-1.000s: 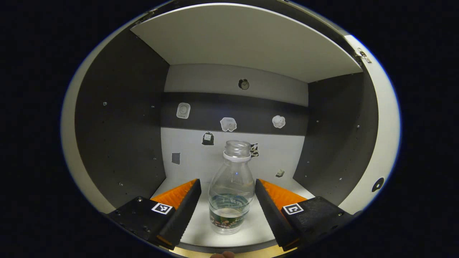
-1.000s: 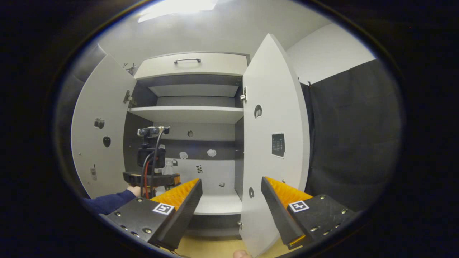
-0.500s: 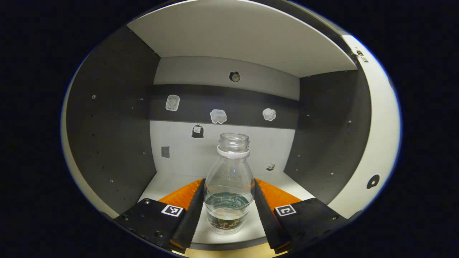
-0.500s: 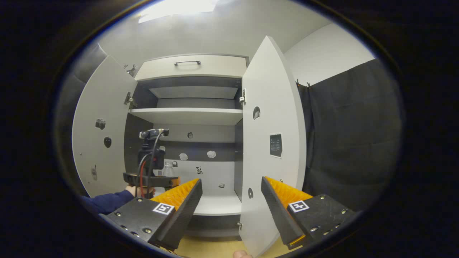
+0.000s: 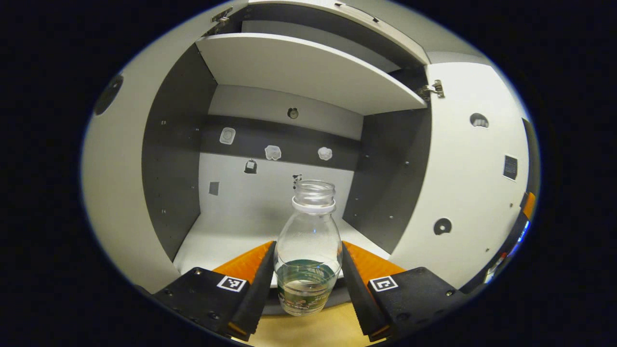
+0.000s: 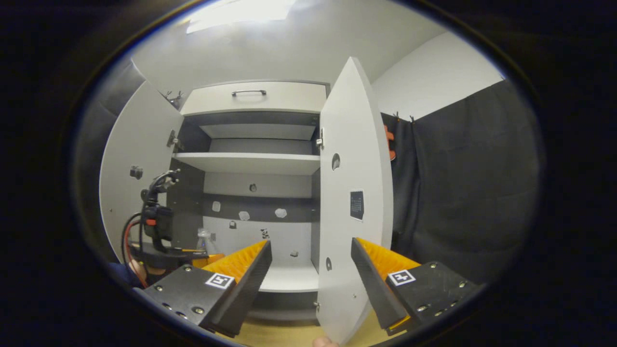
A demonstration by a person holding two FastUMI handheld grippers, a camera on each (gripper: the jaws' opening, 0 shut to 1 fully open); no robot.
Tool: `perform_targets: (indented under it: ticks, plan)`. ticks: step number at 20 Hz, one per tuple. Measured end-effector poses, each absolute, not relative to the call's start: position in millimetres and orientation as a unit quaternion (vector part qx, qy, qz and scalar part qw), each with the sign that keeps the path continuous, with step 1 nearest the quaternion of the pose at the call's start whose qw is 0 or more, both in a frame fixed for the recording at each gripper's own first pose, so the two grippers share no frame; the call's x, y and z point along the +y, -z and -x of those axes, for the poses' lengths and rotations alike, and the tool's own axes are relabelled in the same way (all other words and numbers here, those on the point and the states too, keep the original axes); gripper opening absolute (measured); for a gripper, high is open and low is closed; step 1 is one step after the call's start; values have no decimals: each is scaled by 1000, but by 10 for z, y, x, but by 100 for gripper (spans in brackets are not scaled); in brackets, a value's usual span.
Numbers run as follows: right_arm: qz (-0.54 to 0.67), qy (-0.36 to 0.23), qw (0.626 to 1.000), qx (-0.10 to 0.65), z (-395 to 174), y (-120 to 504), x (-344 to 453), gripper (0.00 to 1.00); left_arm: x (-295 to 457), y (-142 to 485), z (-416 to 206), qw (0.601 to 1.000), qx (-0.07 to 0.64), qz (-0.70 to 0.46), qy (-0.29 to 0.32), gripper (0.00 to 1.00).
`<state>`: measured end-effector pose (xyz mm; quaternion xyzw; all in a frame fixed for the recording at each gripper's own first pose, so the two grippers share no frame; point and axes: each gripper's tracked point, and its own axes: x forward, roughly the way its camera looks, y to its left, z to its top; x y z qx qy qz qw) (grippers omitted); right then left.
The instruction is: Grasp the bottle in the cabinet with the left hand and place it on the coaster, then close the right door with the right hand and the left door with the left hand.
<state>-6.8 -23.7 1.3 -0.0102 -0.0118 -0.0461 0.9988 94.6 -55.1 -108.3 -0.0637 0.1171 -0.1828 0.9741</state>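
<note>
- Clear plastic bottle [image 5: 308, 250], uncapped, with a white neck ring and a little liquid at the bottom, sits clamped between the two fingers of the left gripper [image 5: 307, 279]. It is upright, at the near edge of the grey cabinet's lower shelf [image 5: 226, 236], its base over the tan wooden surface [image 5: 308, 330] in front.
- Risk, as I judge it: the mouth is open, so any tilt on the way to the coaster could spill the liquid. The wall is thin and rounded, so a hard squeeze could buckle it and a weak one could let it slip.
- Risk: swinging right could knock the bottle against the open white right door [image 5: 472, 193], which stands near it.
- Right gripper [image 6: 311, 270] has its fingers spread apart and holds nothing; the near edge of that right door [image 6: 352, 231] lies between them, farther off, so an early push could swing it toward the left arm.
- Left gripper view gives the grip and liquid level close up.
- Right gripper view shows both doors, the left door [image 6: 135, 183], the top drawer with a metal handle [image 6: 248, 92], and the other gripper with its cables [image 6: 159, 231] from outside, the bottle [image 6: 203, 237] small beside it.
</note>
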Motion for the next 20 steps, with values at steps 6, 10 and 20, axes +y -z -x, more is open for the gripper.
perform_targets:
  ticks: [6,10,20]
  plan:
    - [11,49,998,-29,60,-97,-269,100,-599,1725,-367,961,146,62,226,78]
    - [19,56,998,-36,71,-135,-331,100,-596,2373,-39,951,189,52,240,78]
    - [23,73,996,-48,80,-205,-431,100,-387,3609,444,928,300,74,210,79]
